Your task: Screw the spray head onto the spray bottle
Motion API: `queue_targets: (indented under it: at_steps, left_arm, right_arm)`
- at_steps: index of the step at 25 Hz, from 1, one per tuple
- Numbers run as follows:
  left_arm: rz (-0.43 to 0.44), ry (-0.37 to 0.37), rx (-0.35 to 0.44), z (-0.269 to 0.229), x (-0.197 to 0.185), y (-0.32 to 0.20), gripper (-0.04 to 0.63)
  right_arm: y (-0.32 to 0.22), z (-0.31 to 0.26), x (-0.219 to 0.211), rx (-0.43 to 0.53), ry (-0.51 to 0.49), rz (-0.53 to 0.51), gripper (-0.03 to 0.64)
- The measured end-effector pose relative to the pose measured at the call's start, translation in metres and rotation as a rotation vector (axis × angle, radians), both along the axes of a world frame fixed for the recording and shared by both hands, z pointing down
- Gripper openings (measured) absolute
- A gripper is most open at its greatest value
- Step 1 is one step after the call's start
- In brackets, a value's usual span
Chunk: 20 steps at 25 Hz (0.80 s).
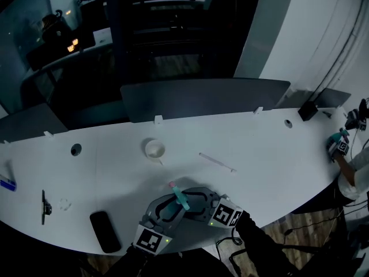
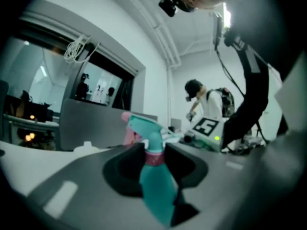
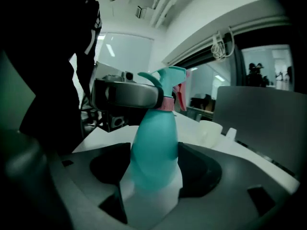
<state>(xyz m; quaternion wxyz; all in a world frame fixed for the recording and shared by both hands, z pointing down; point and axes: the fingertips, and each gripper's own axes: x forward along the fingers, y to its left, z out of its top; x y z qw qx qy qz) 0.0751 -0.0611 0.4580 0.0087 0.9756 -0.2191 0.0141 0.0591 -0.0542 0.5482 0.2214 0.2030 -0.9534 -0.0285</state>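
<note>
A teal spray bottle point(image 1: 171, 212) with a teal spray head point(image 1: 181, 197), pink collar and pink nozzle tip is held off the white table point(image 1: 259, 154) near its front edge, between both grippers. In the left gripper view, my left gripper point(image 2: 154, 158) is shut on the pink collar point(image 2: 154, 158) of the spray head point(image 2: 144, 126), just above the bottle's neck. In the right gripper view, my right gripper point(image 3: 153, 164) is shut on the bottle's body point(image 3: 154, 147). The left gripper's jaw shows there as a dark band across the collar. The thread under the collar is hidden.
On the table lie a white cup point(image 1: 154, 149), a thin clear tube point(image 1: 217, 161), a black phone point(image 1: 105, 231), a black tool point(image 1: 45, 205) and a blue pen point(image 1: 7, 183). Grey divider panels point(image 1: 202, 97) stand along the back edge. Another person point(image 1: 351, 172) works at the far right.
</note>
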Motion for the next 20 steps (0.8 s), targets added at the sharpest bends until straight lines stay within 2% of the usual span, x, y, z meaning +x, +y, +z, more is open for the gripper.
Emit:
queue_targets:
  at_steps: [3,5,6,9,11,13,16,18,20]
  left_arm:
    - [0.028,-0.013,0.027,0.000,0.003,0.004,0.132]
    - [0.005,-0.037,0.058,0.000,0.002,0.002,0.132]
    - [-0.013,-0.049,0.067,0.000,0.001,0.001,0.132]
    - [-0.074,-0.047,0.068,0.000,-0.001,-0.006,0.132]
    - [-0.111,-0.037,0.068,-0.001,0.000,-0.009,0.132]
    - [-0.148,-0.024,0.064,-0.001,0.001,-0.011,0.132]
    - [-0.192,-0.006,0.043,-0.001,-0.001,-0.013,0.132]
    - [-0.219,0.007,0.030,-0.001,-0.003,-0.015,0.132]
    - [-0.235,0.010,0.026,-0.001,-0.004,-0.016,0.132]
  right_arm:
    - [0.000,0.002,0.001,-0.135,0.042,-0.150,0.319]
    - [-0.003,0.002,0.001,-0.173,0.022,-0.120,0.319]
    - [-0.004,0.000,0.003,-0.162,0.001,-0.051,0.319]
    - [0.000,-0.010,0.016,-0.047,-0.061,0.262,0.321]
    - [0.011,-0.016,0.015,0.024,-0.066,0.404,0.321]
    - [0.018,-0.015,0.006,0.089,-0.018,0.466,0.321]
    - [0.006,-0.011,0.001,0.233,0.113,0.568,0.319]
    - [-0.004,-0.012,-0.002,0.267,0.106,0.638,0.319]
    - [-0.007,-0.014,-0.004,0.254,0.053,0.654,0.320]
